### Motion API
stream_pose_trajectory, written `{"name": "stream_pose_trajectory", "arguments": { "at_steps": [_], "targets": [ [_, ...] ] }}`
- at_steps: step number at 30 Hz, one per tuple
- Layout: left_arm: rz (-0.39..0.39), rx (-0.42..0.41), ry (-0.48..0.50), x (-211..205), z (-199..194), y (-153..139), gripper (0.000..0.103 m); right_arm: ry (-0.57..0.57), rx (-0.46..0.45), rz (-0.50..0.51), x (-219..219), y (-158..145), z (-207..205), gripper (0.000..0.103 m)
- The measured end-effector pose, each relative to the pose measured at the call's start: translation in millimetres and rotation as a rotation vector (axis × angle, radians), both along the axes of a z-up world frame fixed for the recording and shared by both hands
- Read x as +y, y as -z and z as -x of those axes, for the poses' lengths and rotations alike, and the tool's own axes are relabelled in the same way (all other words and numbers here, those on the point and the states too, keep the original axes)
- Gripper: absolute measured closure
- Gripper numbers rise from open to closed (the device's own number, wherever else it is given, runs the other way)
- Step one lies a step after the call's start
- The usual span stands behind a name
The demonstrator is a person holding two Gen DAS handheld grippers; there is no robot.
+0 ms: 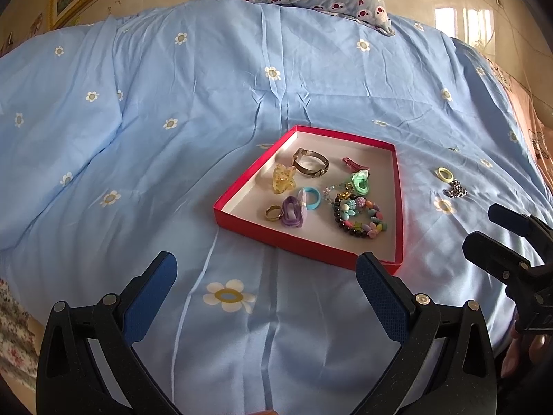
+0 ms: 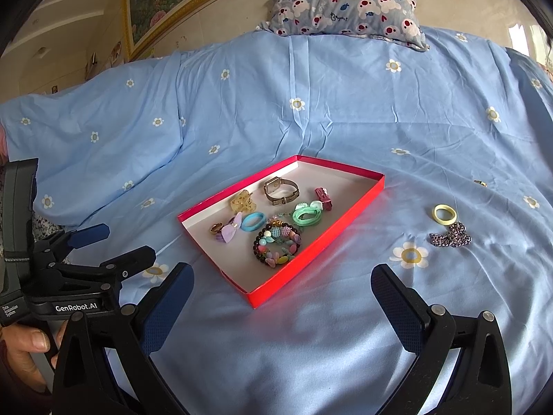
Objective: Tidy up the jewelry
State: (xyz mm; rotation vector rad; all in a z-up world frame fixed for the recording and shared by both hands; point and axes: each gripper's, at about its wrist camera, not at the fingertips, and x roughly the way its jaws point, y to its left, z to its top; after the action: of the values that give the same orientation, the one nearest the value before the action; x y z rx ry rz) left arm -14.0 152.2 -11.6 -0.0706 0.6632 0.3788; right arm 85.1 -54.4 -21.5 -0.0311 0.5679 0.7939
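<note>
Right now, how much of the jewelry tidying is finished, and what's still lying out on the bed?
Mostly done: the red box already holds the watch, beaded bracelets, hair ties and clips. Nothing is in hand: the left gripper and right gripper are both open and empty, short of the box. Left on the bedsheet: the yellow ring, the dark chain, and a small item farther back, too small to identify.

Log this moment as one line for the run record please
left gripper open, empty | right gripper open, empty | red tray holds most jewelry | yellow ring and chain outside on bedsheet
</note>
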Motion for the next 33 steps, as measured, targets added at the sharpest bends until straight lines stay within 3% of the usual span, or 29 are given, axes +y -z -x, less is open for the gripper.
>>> {"name": "stream_pose_trajectory", "arguments": {
  "at_steps": [33],
  "targets": [
    [0.004, 0.014, 0.014, 0.9, -2.6, 1.1, 0.0, -0.012, 0.011, 0.011, 5.2, 3.8, 1.1, 0.0]
  ]
}}
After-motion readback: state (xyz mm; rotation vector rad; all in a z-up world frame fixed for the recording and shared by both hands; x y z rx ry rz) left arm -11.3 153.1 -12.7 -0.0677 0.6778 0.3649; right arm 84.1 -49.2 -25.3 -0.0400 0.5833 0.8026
